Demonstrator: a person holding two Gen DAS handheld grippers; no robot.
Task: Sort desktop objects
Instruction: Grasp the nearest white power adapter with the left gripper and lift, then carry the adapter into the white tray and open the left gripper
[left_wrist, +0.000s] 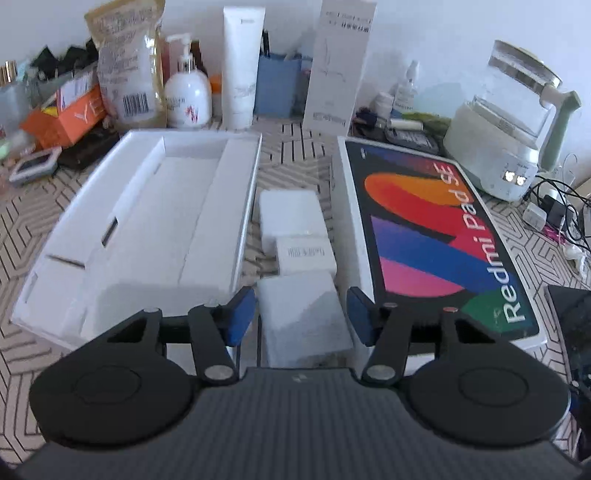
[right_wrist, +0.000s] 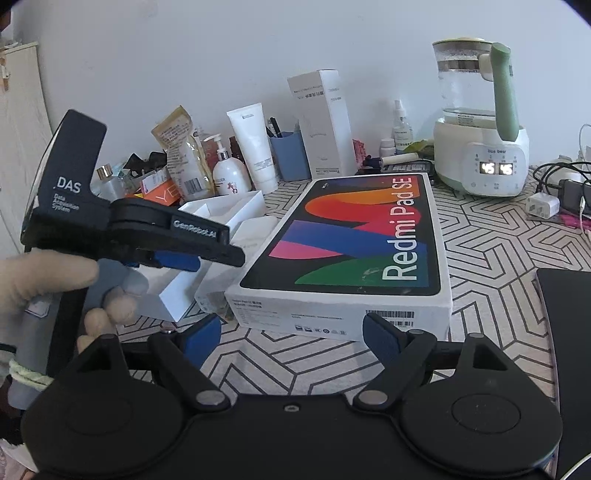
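White cardboard dominates the patterned worktop (left_wrist: 295, 155): the open tablet box tray (left_wrist: 147, 221) lies on the left with its compartments bare, and its lid, the Redmi Pad SE box lid (left_wrist: 436, 236), lies printed side up on the right. Set side by side with a lane between them, they leave the tray's mouth free for refilling, which I take to be the point of the layout.

In that lane sit three smaller white pieces in a row running near to far. Farthest is a white accessory box (left_wrist: 291, 214), next a smaller white labelled box (left_wrist: 306, 254) touching it, and nearest a flat white packet (left_wrist: 306, 317) (blurred, so I cannot say what it holds).

Over that nearest packet hangs the left gripper (left_wrist: 301, 314), its blue pads spread wide to either side and gripping nothing. The straddle reads as a line-up for closing on the packet and carrying it left into the tray. The right gripper (right_wrist: 291, 336) hovers above bare worktop at the near side of the lid, jaws likewise spread and empty, probably kept back so the two tools do not crowd each other.

Along the far wall stand unrelated clutter, among them an electric kettle (right_wrist: 480, 122) on the right and a pump bottle (left_wrist: 188, 96) on the left.
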